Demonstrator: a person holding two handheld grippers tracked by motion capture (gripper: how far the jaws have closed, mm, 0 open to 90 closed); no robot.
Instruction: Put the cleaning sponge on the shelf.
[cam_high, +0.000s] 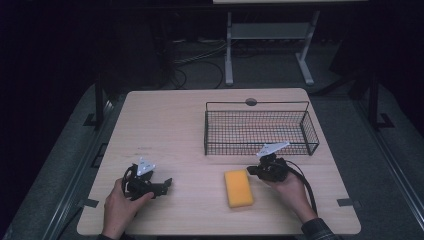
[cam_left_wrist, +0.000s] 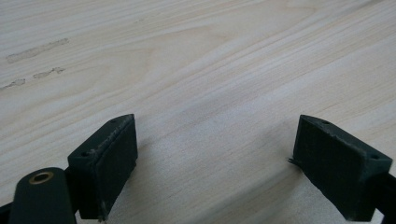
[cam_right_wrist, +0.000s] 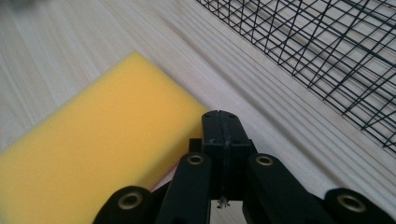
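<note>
the right gripper (cam_right_wrist: 223, 126) has its fingers pressed together, empty, just right of the yellow sponge (cam_high: 238, 188) on the bench (cam_high: 170, 125). the left gripper (cam_left_wrist: 215, 163) fingers are wide apart, far left. a wire basket (cam_high: 260, 127) sits behind.

— Where does the sponge (cam_high: 238, 188) lie?
— On the bench (cam_high: 175, 125), near my edge, a little right of the middle. My right claw (cam_high: 251, 170) sits just beside its far right corner.
— And the wire basket (cam_high: 260, 129)?
— Behind the sponge, on the bench's far right part, apart from it.
— Your left claw (cam_high: 168, 183)?
— Left of the sponge, well apart, low over bare bench.
</note>
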